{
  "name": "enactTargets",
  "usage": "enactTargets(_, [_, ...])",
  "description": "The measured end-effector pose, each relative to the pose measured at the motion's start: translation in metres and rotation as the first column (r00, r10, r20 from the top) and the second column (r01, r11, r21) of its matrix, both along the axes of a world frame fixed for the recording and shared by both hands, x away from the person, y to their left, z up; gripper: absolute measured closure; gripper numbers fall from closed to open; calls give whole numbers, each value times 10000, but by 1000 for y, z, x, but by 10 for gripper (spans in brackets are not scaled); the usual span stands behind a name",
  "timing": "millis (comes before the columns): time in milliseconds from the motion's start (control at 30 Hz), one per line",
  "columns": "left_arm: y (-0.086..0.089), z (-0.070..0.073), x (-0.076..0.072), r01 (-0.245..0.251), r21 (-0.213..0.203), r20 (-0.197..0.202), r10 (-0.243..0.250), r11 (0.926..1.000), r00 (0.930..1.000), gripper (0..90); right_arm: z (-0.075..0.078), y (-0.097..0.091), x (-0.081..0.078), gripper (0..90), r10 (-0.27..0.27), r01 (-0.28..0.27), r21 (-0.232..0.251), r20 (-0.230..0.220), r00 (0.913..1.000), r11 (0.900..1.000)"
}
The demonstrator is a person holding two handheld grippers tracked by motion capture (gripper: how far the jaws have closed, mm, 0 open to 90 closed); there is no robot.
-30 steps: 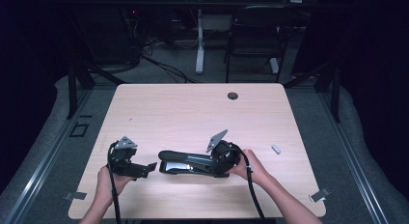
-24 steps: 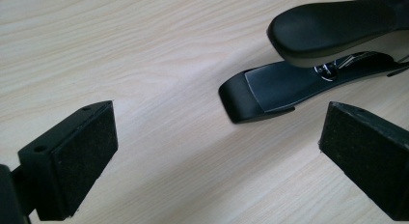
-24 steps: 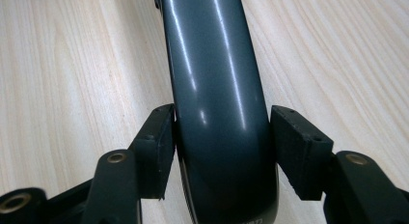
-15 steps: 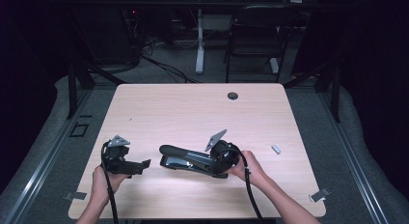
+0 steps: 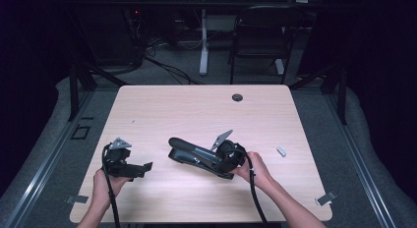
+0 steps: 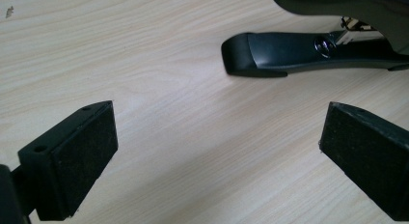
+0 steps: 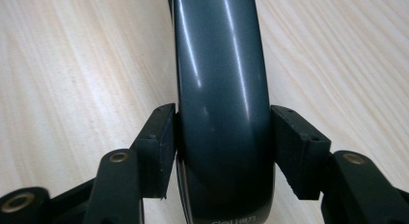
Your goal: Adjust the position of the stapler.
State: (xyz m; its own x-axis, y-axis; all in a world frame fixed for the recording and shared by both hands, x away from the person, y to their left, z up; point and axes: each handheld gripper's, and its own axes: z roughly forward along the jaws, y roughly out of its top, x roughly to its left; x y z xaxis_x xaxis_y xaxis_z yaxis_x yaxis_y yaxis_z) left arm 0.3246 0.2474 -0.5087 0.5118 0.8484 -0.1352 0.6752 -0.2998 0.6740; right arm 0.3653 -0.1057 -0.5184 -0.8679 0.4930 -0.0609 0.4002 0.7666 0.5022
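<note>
- Because the bench [image 5: 196, 110] offers a broad, flat wooden surface, the work takes place in its near half, within easy reach of both forearms; a dark round grommet [image 5: 237, 97] sits at the far edge, well apart from the work.
- The stapler [image 5: 196, 153], a large dark model, lies flat on the bench near the centre, its nose pointing toward the person's left. This attitude probably keeps the base supported while the rear is handled.
- The right gripper [image 7: 223, 147] is clamped on the stapler's rear, one pad on each flank of the glossy top arm. Gripping across the narrow width likely prevents the body from twisting. The jaws have just been closing, with the stapler between them.
- The left gripper [image 5: 142, 167] is released, jaws spread wide with only bare bench between them. It faces the stapler's nose [image 6: 246, 52] from near by, presumably positioned to steady or receive that end.
- A small pale object [image 5: 281, 151] lies on the bench to the right, apart from the stapler; its nature cannot be determined.
</note>
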Motion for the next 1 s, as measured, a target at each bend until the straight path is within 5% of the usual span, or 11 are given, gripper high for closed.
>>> enactTargets(267, [1, 0, 0, -4, -25, -49, 4, 10000, 10000, 1, 0, -12, 10, 451, -906, 906, 0, -3, 9959, 9959])
enactTargets(567, [1, -2, 1, -71, -73, -54, 71, 9999, 10000, 1, 1, -30, 22, 450, -2004, 2004, -22, -75, 9797, 9797])
enactTargets(767, [1, -1, 2, 76, -5, -170, -76, 10000, 9998, 1, 2, -38, 24, 455, -1892, 1893, 38, -161, 9818, 9819])
enactTargets(1000, [-1, -2, 1, -69, -62, -63, 69, 10000, 10000, 1, 6, -56, 20, 447, -1828, 1830, -60, -809, 9798, 9831])
